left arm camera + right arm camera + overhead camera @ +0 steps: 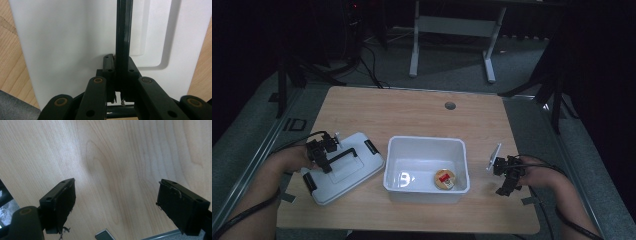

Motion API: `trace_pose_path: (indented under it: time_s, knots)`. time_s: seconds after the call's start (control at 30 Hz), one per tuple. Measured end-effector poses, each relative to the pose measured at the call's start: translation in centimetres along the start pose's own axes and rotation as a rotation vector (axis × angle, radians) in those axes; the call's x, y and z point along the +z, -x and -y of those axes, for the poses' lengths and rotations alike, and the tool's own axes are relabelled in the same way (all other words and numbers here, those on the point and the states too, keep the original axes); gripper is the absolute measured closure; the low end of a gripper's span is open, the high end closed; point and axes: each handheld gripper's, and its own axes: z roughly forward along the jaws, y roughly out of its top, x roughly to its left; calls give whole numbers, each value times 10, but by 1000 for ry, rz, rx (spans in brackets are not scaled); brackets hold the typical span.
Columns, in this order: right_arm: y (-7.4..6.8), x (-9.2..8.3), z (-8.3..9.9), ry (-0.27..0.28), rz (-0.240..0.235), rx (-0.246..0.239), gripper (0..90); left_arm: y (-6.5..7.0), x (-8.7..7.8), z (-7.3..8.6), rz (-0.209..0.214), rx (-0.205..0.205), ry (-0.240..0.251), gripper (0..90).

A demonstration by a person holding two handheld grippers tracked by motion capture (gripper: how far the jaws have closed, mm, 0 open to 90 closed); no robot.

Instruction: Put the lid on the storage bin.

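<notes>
A white lid (354, 175) lies flat on the wooden table (412, 115), left of an open white bin (427, 145). My left gripper (324, 156) is shut on the lid's black handle (344, 154). In the left gripper view the handle bar (123, 32) runs straight up between the closed jaws of the left gripper (119, 61), with the white lid (62, 45) behind it. A round tan thing with a red label (445, 179) sits inside the bin. My right gripper (507, 181) hovers right of the bin. Its jaws stand wide open over bare wood, seen at right gripper (117, 197).
A round cable hole (450, 105) lies near the table's far edge. Black clips (371, 146) sit on the lid's rim. A grey floor and a white desk frame (452, 30) lie beyond the table. The table's right edge is close to my right hand (542, 177).
</notes>
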Motion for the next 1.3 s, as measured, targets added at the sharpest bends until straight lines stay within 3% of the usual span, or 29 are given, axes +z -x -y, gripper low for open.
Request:
trace_pose_path:
  time_s: [0.27, 0.6, 0.63, 0.7, 0.9, 1.3]
  knots:
    - [3, 5, 2, -10, 5, 13, 149, 1, -8, 4, -32, 8, 26, 834]
    - [4, 5, -1, -10, 1, 11, 148, 6, -27, 12, -15, 22, 41, 834]
    - [4, 5, -1, -10, 1, 11, 148, 7, -36, 16, -14, 23, 47, 834]
    - [4, 5, -1, -12, 0, 14, 149, 9, -40, 18, -32, 32, 39, 834]
    - [4, 6, 1, -11, -1, 20, 149, 13, -54, 24, -31, 35, 37, 834]
    - [6, 2, 2, -4, 8, 17, 149, 23, -94, 33, -47, 60, 75, 834]
